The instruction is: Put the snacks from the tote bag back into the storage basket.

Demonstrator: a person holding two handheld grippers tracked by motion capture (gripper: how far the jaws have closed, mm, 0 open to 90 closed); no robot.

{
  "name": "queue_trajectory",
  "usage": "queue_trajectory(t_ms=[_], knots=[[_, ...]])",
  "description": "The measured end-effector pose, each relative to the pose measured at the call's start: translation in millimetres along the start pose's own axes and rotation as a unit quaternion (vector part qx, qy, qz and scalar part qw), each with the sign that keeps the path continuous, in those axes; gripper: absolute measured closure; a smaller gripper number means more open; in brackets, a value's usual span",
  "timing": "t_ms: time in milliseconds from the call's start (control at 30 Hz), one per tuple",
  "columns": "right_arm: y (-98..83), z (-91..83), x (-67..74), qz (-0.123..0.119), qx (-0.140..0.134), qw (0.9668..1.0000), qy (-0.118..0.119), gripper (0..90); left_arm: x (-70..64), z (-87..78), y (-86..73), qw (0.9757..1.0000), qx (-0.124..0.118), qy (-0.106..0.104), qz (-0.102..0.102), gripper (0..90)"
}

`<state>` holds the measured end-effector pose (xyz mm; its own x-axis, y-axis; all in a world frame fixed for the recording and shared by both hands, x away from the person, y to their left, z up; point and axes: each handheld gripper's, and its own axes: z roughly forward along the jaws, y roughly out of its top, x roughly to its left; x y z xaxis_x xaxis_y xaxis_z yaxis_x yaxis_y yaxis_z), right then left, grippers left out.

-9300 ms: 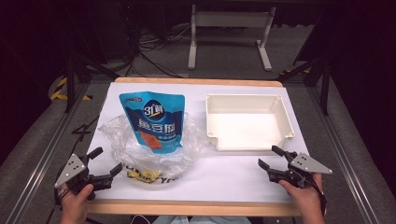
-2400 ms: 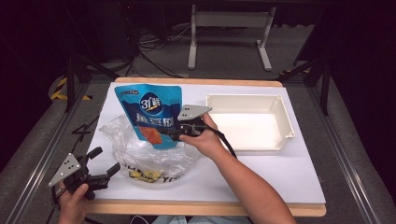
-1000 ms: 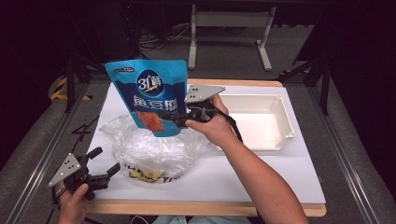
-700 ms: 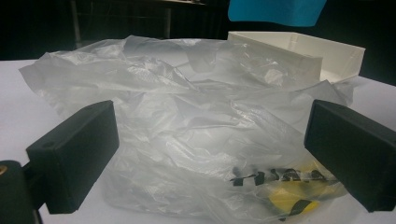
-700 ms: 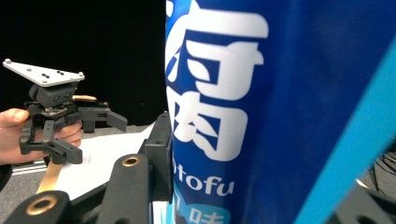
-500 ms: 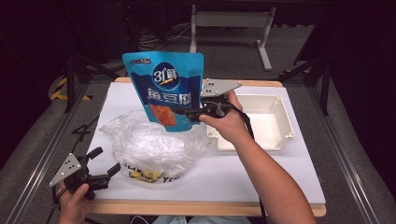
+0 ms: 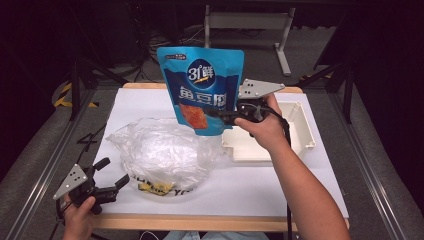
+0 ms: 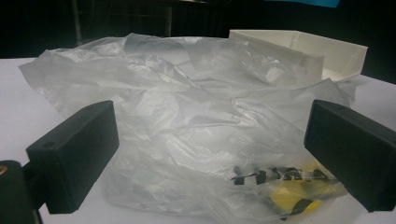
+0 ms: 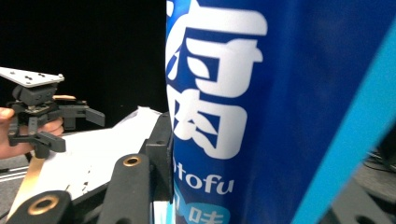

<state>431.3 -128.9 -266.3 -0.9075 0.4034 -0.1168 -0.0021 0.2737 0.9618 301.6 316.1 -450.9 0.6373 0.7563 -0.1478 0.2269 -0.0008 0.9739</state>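
so my right gripper [image 7: 216,114] is clamped on the blue snack pouch [image 7: 202,85], biting its right edge down near the bottom corner, and the pouch hangs in the air upright with the printed front facing me. it's up above the back half of the white table [image 7: 150,100], over the gap between the clear plastic bag [image 7: 160,155] and the white tray [image 7: 295,127], touching neither as far as i can tell. from the right gripper view the pouch [image 9: 280,112] sits right against my jaw, big white characters and the word "tofu" on the blue.

my left gripper [image 7: 107,182] sits low at the near left corner of the table, jaws spread wide with nothing between them, pointed at the crumpled bag. in the left gripper view the bag [image 8: 187,130] lies just past both black pads, not pinched, and there's something yellow with black print [image 8: 289,196] inside it at the bottom. the tray [image 8: 322,51] is behind the bag on the right, looks empty from the high view. the right gripper view also catches my left gripper [image 9: 70,123] far off, jaws apart.
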Motion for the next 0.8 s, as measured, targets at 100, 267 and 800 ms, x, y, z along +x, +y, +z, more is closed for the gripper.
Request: queue_trajectory(t_ms=[100, 267, 800], knots=[[-0.4, -6.4, -3.3, 0.002, 0.001, 1.0000, -0.006, 55.1, 0.0, -0.2, 0.1, 1.0000, 0.003, 0.001, 0.001, 3.9], [-2.6, -21.1, -11.6, 0.005, 0.006, 0.9997, -0.024, 55.1, 0.0, 0.4, -0.2, 1.0000, 0.003, 0.002, 0.002, 3.9], [-10.2, -68.3, -41.2, 0.025, 0.008, 0.9963, -0.082, 55.0, 0.2, 0.8, -0.6, 0.9999, 0.010, 0.007, 0.002, 3.9]])
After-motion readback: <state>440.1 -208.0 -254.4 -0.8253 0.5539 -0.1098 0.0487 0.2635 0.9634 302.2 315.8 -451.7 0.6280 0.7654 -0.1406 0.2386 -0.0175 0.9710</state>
